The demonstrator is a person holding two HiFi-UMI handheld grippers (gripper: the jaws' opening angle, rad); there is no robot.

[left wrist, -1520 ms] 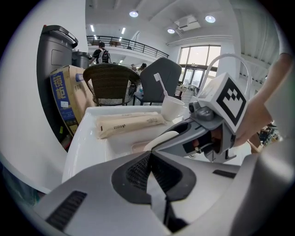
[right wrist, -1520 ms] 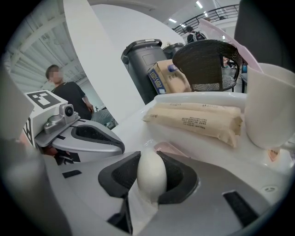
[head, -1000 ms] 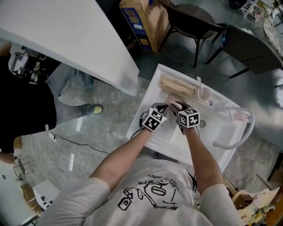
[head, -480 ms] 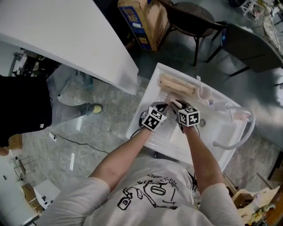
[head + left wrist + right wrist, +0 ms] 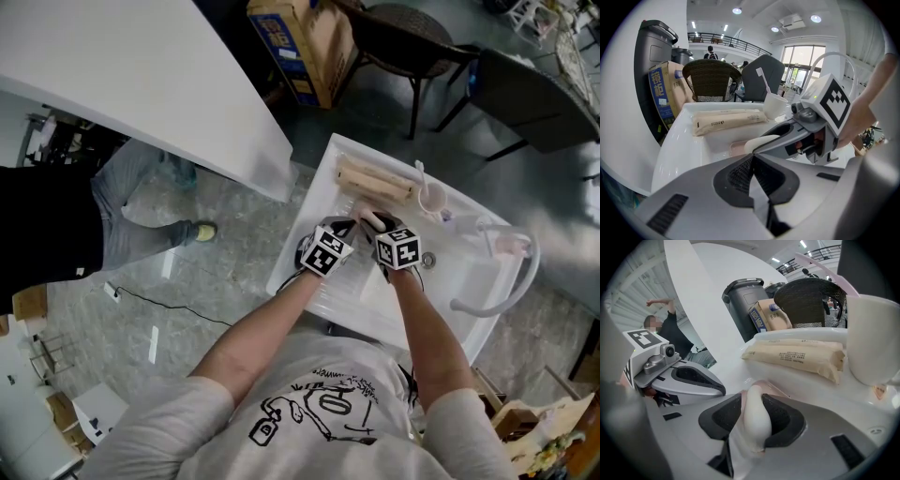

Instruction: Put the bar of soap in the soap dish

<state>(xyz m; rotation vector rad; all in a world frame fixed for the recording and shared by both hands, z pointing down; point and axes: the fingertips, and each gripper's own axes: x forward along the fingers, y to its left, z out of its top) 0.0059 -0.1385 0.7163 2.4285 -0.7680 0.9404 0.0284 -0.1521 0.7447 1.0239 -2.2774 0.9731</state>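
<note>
The right gripper (image 5: 757,414) has the bar of soap (image 5: 756,423) between its pads at the lower centre of its own view. Both pads touch the soap, though the jaws have just been opening, and it sits right at the pink soap dish (image 5: 735,148) inside the white sink (image 5: 323,183). Just left of it in the head view, the left gripper (image 5: 752,161) has its jaws together on nothing.

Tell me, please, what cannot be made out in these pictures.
- Soap dish: head view, mostly hidden beneath the right gripper.
- Whether the bar of soap touches it: right gripper view, the jaws, just opening around the soap, block it.
- Beige packet print: too small, every view.
</note>
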